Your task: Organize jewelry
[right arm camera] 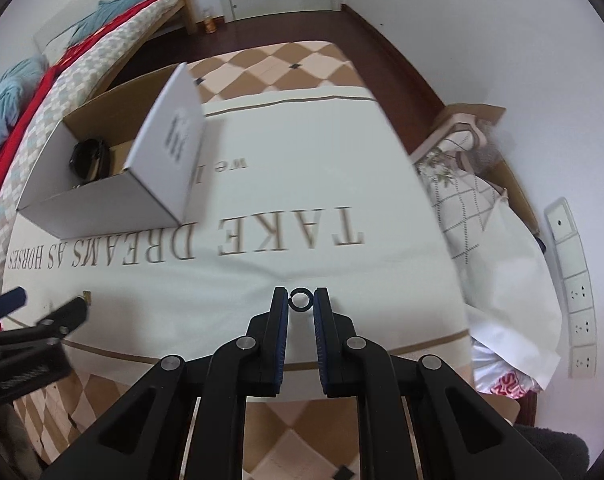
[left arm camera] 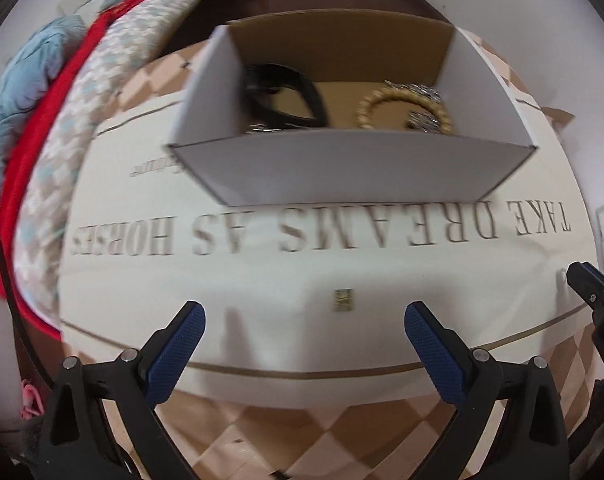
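An open white cardboard box (left arm camera: 353,172) stands on a cream cloth. It holds a black bangle (left arm camera: 298,96), a gold beaded bangle (left arm camera: 385,100) and silver sparkly pieces (left arm camera: 421,120). A small gold square item (left arm camera: 343,300) lies on the cloth just ahead of my left gripper (left arm camera: 302,320), which is open and empty. My right gripper (right arm camera: 300,300) is shut on a small dark ring (right arm camera: 300,299) held between its tips, above the cloth. The box (right arm camera: 102,200) sits far left in the right wrist view, with the black bangle (right arm camera: 88,158) inside.
The cloth (right arm camera: 302,208) bears the words "TAKE DREAMS AS HORSES". A bed with red and blue bedding (left arm camera: 62,92) runs along the left. A bag and cardboard box (right arm camera: 477,168) sit at the right by the wall. The left gripper's fingers (right arm camera: 64,314) show at the right wrist view's left edge.
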`<act>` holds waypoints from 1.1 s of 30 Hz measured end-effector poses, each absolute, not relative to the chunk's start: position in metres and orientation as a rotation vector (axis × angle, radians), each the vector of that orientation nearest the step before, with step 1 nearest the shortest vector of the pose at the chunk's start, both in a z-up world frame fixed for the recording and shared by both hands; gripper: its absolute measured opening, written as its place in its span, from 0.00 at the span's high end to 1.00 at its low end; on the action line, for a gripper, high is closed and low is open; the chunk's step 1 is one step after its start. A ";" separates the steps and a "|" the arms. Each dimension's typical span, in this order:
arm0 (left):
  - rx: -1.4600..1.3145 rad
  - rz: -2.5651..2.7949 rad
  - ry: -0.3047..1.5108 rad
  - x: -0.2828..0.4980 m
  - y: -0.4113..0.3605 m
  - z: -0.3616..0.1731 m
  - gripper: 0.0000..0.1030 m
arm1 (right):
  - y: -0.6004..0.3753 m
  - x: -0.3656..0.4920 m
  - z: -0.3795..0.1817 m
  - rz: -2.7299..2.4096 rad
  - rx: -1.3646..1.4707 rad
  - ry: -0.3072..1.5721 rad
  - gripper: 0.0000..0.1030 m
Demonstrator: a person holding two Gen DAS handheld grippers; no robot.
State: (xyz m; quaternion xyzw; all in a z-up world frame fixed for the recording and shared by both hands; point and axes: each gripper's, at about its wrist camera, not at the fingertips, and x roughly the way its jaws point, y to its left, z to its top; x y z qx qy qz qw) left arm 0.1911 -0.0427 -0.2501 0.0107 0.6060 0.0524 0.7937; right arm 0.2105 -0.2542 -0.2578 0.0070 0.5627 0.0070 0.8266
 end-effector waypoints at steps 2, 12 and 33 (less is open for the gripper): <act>0.030 0.094 1.311 0.192 -0.048 -0.254 0.15 | -0.259 0.210 -0.258 0.009 0.022 1.198 0.87; 0.028 0.047 1.300 0.192 -0.058 -0.252 0.94 | -0.257 0.210 -0.255 0.011 0.035 1.186 0.87; 0.053 0.081 0.990 0.187 -0.032 -0.129 0.95 | -0.225 0.205 -0.156 0.139 0.080 0.981 0.87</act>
